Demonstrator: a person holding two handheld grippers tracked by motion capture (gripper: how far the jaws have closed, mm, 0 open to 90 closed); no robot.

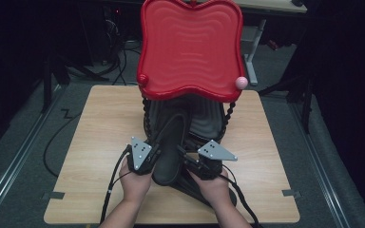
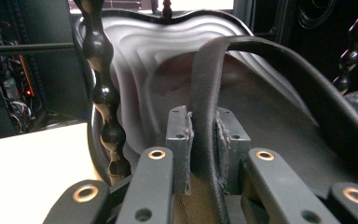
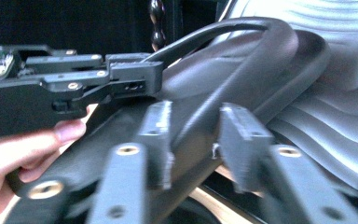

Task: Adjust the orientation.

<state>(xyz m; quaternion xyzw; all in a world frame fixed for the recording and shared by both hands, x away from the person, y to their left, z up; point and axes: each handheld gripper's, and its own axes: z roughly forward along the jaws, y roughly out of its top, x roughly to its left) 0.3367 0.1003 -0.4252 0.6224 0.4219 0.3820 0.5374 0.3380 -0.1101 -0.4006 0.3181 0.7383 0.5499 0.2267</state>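
left gripper (image 2: 204, 140): clamped on the black shoe's (image 1: 168, 152) rim.
right gripper (image 3: 193, 140): rim between narrowed jaws, contact unclear.
shoe: held at the black shelf (image 1: 204, 118) under the red tray (image 1: 190, 42).
risk: the soft rim could be let slip, or the post (image 2: 103, 93) knocked.

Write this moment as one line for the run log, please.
left gripper: shut on black shoe rim | right gripper: around rim, contact unclear | stand: red tray above black tray

A light wooden surface (image 1: 90, 142) on a grey floor (image 1: 24, 152) carries a two-tier stand: its black lower tray (image 1: 204, 121) rests directly on the wood, with beaded black posts (image 1: 230, 114) holding the red upper tray (image 1: 190, 47) above.
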